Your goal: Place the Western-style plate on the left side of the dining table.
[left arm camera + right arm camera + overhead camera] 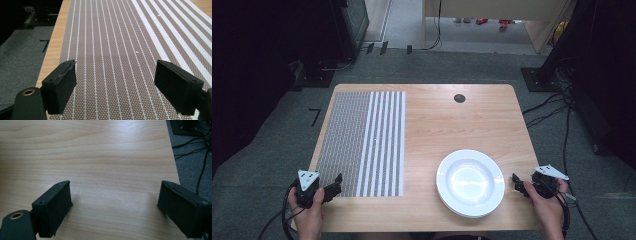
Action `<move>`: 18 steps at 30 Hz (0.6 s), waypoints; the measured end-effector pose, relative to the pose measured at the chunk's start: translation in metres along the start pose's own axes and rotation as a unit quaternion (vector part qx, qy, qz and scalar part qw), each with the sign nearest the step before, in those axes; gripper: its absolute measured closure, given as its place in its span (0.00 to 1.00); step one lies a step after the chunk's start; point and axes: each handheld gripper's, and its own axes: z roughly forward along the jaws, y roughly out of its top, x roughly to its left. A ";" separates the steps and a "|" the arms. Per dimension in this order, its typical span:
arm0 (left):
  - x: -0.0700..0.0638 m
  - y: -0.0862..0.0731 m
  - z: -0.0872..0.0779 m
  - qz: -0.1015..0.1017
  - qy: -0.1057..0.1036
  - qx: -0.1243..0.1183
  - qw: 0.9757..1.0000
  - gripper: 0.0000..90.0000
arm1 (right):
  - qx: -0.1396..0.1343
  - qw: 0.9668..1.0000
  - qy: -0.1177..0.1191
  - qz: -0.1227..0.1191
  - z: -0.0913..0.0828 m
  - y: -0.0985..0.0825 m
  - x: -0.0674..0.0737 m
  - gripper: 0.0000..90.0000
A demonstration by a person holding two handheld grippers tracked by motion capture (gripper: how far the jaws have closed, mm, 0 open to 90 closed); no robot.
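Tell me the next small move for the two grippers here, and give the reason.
Probably ease the left gripper forward and down to the near edge of the striped placemat, jaws still wide. Both grippers are open and hold nothing; the left one already hovers over the mat's near corner, while the right gripper hangs over bare wood beside the white plate, not touching it.

Placemat (362, 142) lies on the left half of the worktop (437, 120), running from the far edge almost to the near one. Plate (470, 182) sits right of it, well apart, near the front edge. Left gripper (337, 183) hovers at the placemat's near left corner — right gripper (516, 183) just beside the plate's right rim. A small round hole (459, 98) sits far back, right of the placemat.
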 end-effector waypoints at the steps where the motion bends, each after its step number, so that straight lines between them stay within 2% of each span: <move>1: -0.003 0.002 0.000 -0.001 -0.002 -0.002 1.000 0.20 | 0.000 1.000 0.000 -0.001 0.000 0.000 0.000 0.12; 8: -0.015 0.009 -0.001 0.005 -0.016 -0.007 1.000 0.20 | 0.000 1.000 0.002 -0.003 0.000 0.000 0.001 0.12; 18: -0.040 0.021 -0.001 0.017 -0.044 -0.016 0.999 0.20 | 0.000 1.000 0.002 -0.004 0.000 0.000 0.001 0.12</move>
